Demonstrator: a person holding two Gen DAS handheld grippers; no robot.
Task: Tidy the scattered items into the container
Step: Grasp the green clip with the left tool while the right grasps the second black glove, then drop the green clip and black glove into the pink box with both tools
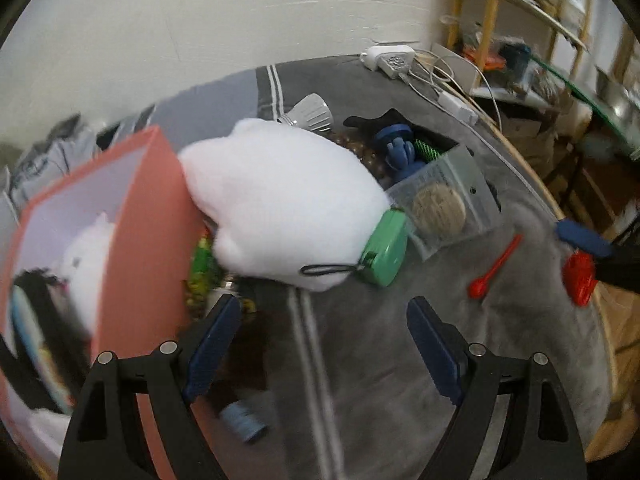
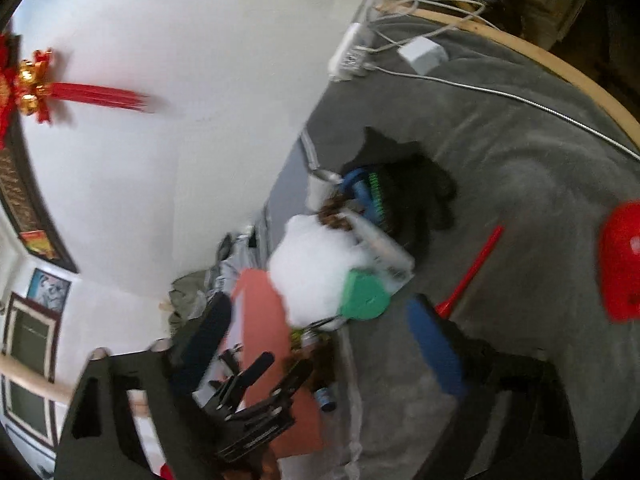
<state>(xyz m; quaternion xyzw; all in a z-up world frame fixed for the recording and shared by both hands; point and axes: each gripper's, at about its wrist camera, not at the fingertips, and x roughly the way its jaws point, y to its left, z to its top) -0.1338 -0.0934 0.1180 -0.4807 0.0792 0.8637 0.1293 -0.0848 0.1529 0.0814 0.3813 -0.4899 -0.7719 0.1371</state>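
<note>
A salmon-pink box (image 1: 148, 240) stands open at the left with white fluff and other items inside. A large white ball of stuffing (image 1: 288, 200) leans on its wall. A green tape measure (image 1: 386, 252) touches the stuffing. Close by lie a clear bag holding a round coil (image 1: 438, 208), a red spoon (image 1: 496, 268) and a red plastic piece (image 1: 578, 276). My left gripper (image 1: 324, 344) hovers open over the grey cloth, nothing between its fingers. My right gripper (image 2: 320, 344) is open too; the box (image 2: 272, 340), stuffing (image 2: 316, 268) and tape measure (image 2: 364, 292) lie beyond it.
A blue toy figure (image 1: 400, 148), a black glove (image 2: 408, 192), a light bulb (image 1: 310, 112) and a small blue spool (image 1: 244, 420) lie on the cloth. A power strip (image 1: 390, 58) with cables sits at the back. The round table's wooden edge (image 2: 532, 52) curves on the right.
</note>
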